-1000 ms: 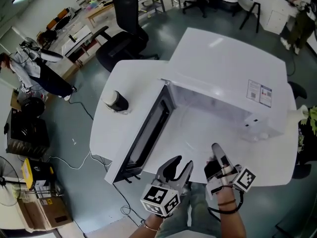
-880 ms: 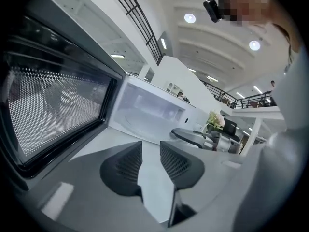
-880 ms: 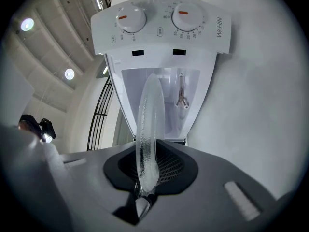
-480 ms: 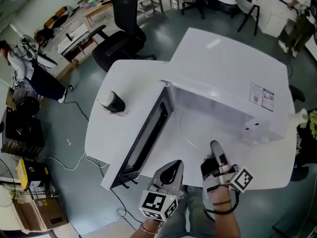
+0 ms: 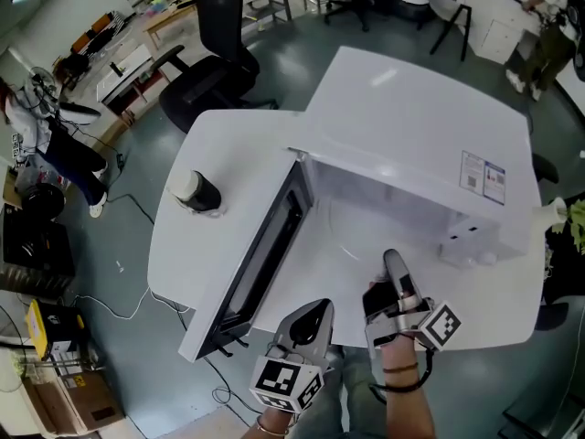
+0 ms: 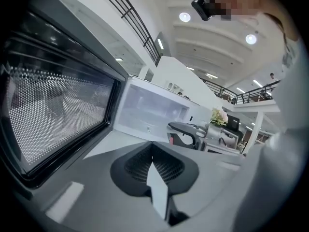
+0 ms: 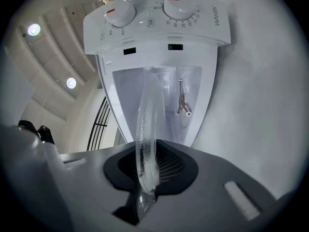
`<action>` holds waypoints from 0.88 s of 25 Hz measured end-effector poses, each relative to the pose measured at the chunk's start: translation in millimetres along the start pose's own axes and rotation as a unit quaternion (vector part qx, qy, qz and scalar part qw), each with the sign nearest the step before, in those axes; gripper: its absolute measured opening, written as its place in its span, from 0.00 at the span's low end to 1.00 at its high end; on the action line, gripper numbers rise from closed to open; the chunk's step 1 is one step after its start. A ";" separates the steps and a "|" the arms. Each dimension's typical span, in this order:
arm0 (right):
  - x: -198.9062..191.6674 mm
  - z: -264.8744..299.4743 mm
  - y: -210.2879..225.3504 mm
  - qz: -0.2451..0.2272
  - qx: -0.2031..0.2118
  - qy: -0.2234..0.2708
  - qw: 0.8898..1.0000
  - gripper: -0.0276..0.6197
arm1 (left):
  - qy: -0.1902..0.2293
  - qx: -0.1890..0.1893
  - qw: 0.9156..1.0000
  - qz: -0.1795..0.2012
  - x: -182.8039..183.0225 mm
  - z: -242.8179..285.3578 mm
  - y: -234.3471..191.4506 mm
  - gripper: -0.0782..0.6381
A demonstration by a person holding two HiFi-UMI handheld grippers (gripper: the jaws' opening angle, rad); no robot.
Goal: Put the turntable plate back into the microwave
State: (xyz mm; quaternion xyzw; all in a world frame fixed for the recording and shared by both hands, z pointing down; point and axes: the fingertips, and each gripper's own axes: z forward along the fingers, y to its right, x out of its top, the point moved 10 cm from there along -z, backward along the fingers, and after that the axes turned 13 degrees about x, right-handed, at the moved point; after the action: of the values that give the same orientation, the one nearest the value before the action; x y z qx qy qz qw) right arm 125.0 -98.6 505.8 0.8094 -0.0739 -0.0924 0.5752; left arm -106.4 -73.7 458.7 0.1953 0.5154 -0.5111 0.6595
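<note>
At the far left of the head view a person point(image 5: 55, 149) stands on the grey floor. A black office chair point(image 5: 206, 80) sits beyond the white surface point(image 5: 228, 140). On that surface, well left of the microwave point(image 5: 411, 108), stands a dark container point(image 5: 195, 190) with a pale top. Next comes the microwave's door point(image 5: 265, 250), swung wide open to the left. Its dotted mesh window fills the left side of the left gripper view.

Just right of the door's near end, at the near edge of the surface, the left tongs point(image 5: 316, 314) are clenched. Their ribbed pads meet tip to tip with nothing between them, and they are apart from both the door and the plate.

Just to their right, the right tongs point(image 5: 390, 268) are clamped on the near rim of the clear glass turntable plate point(image 7: 147, 124). In the right gripper view the plate shows edge-on, running from the pads straight toward the open cavity. In the head view it is only a faint curved rim at the cavity's mouth. Whether its far edge rests on the cavity floor cannot be told. Beside the cavity sits the control panel point(image 7: 154, 18) with two round knobs.

Further right, a printed label point(image 5: 481, 176) lies on the microwave's white top. A leafy plant point(image 5: 574, 218) shows at the right edge of the head view.
</note>
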 end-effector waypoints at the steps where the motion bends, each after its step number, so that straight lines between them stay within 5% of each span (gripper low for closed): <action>1: 0.7 1.5 1.2 0.000 -0.001 0.005 1.000 0.12 | -0.001 0.000 1.000 0.000 0.2 0.8 -0.8 0.11; 22: 16.5 32.0 20.2 -0.020 -0.017 0.050 0.998 0.12 | -0.015 0.007 1.000 -0.009 6.1 26.4 -9.4 0.11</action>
State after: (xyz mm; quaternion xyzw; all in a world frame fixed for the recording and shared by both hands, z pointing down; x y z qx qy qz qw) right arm 133.3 -138.2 513.5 0.8041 -0.0276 -0.0649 0.5903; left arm -102.3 -101.1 466.2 0.1878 0.5038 -0.5232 0.6612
